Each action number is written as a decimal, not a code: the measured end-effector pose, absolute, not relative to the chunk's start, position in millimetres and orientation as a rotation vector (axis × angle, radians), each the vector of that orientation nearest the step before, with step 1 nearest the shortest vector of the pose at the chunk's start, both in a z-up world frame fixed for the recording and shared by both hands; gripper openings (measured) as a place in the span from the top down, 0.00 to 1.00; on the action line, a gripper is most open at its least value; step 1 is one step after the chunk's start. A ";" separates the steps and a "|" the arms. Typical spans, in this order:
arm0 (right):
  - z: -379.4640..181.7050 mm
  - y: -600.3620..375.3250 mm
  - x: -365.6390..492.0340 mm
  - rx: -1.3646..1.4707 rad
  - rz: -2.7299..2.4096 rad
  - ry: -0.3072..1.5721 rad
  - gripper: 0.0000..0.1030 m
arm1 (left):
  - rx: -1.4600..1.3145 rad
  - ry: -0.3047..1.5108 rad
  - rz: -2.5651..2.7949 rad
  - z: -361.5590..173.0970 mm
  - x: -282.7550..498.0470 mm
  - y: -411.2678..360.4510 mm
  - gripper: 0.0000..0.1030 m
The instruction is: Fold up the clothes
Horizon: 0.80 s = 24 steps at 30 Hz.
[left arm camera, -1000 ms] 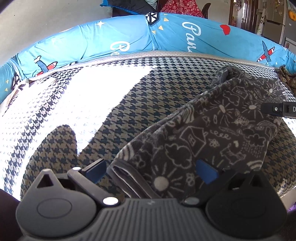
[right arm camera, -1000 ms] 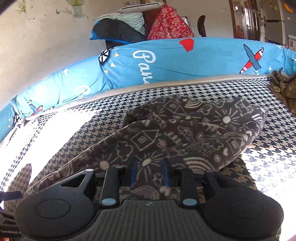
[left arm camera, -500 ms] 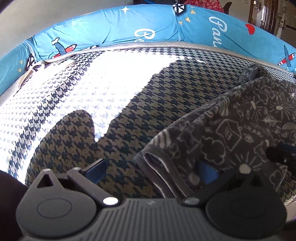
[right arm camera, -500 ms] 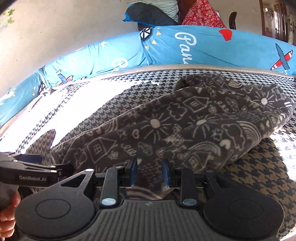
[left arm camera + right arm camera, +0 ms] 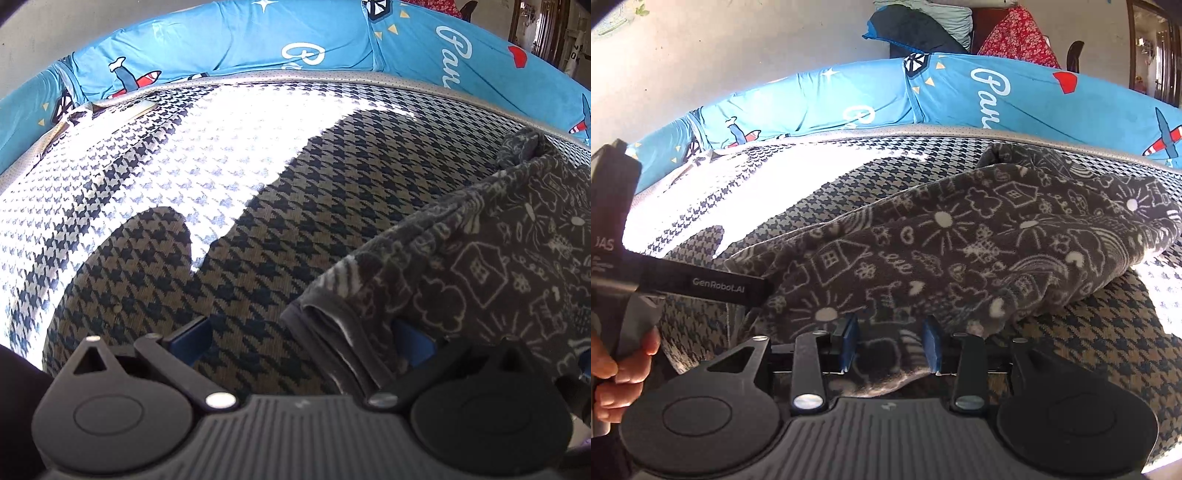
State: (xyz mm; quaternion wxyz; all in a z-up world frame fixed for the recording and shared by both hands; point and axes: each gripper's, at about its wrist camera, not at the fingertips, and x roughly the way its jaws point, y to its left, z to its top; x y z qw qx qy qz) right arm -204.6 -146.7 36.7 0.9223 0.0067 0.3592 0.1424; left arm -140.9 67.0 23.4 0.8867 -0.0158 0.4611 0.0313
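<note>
A dark grey fleece garment [image 5: 960, 251] with white doodle print lies bunched on the houndstooth bed cover [image 5: 1089, 350]. My right gripper [image 5: 890, 343] is at its near edge and the jaws are opening. A fold of the fleece hangs slack between the blue pads [image 5: 849, 341]. In the left wrist view the garment [image 5: 480, 266] fills the right side. Its hemmed end lies inside my wide open left gripper [image 5: 301, 341], close to the right pad. A hand [image 5: 620, 362] holds that left gripper, and its black finger [image 5: 720, 288] touches the garment's left end.
A blue bolster [image 5: 332, 40] printed with planes and white lettering runs along the bed's far edge. A bright sun patch [image 5: 166, 177] covers the left part of the bed cover. Piled bedding [image 5: 923, 26] and a red cloth [image 5: 1015, 40] sit behind the bolster.
The right gripper's pads have spread apart on the fleece. Both grippers moved left along the bed, and the left gripper with its hand came into the right wrist view.
</note>
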 end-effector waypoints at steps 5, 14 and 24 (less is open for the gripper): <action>37.2 -148.7 -230.8 0.086 0.327 0.759 0.59 | -0.035 0.956 0.066 22.7 -141.1 67.7 0.00; 19.4 -154.3 -230.6 0.280 0.371 0.859 0.58 | -0.077 0.975 0.057 21.5 -139.3 73.4 0.00; -6.1 -154.6 -213.3 0.555 0.326 0.944 0.51 | -0.169 1.013 0.015 23.4 -141.6 86.0 0.00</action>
